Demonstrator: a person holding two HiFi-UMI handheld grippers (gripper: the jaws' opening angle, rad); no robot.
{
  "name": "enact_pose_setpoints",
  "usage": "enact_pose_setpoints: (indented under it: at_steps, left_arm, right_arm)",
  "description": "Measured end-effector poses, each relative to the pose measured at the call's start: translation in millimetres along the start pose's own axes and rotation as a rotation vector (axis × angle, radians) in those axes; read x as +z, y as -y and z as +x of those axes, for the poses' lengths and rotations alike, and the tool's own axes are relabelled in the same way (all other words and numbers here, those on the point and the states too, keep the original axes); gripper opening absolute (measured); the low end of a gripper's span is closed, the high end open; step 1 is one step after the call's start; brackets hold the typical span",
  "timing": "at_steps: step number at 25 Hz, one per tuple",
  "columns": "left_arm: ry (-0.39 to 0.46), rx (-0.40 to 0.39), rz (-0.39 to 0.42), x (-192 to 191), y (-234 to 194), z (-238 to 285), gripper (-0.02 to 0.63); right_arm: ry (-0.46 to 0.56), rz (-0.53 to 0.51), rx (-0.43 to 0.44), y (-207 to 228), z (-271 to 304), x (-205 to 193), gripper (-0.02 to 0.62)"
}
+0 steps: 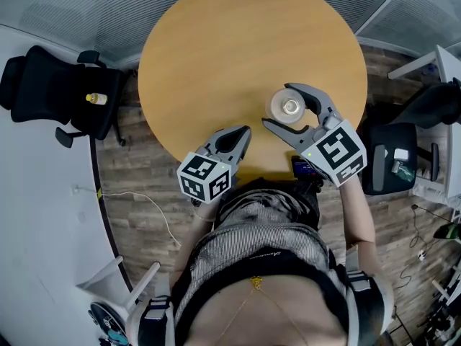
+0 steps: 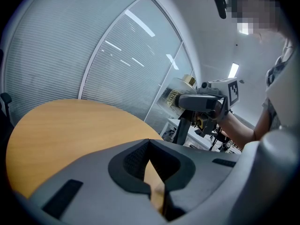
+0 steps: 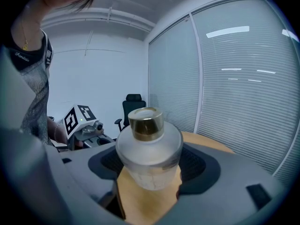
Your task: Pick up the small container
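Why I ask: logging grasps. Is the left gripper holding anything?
No, the jaws of the left gripper are shut together with nothing between them.

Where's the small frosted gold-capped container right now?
The frosted container is clamped in the right gripper, right of centre in head view, over the round wooden table's near edge.

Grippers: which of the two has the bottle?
The right gripper: the frosted, gold-capped bottle sits clamped between its jaws. The left gripper has its jaws together with nothing between them.
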State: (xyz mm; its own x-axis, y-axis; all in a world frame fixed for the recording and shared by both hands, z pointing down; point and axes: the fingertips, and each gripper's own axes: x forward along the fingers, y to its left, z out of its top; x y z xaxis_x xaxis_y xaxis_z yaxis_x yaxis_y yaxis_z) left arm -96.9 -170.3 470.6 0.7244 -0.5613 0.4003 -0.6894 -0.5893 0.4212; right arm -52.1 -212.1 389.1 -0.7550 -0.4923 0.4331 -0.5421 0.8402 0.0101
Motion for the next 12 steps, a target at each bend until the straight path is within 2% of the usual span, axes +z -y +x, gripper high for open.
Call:
enact_pose_setpoints:
  at_steps: [12]
  left_arm:
    - [0.0, 0.001, -0.004, -0.7, 0.1, 0.5, 0.005]
  right_arm:
    - [0.0, -0.028, 0.005, -0.4, -0.8, 0.8, 0.342]
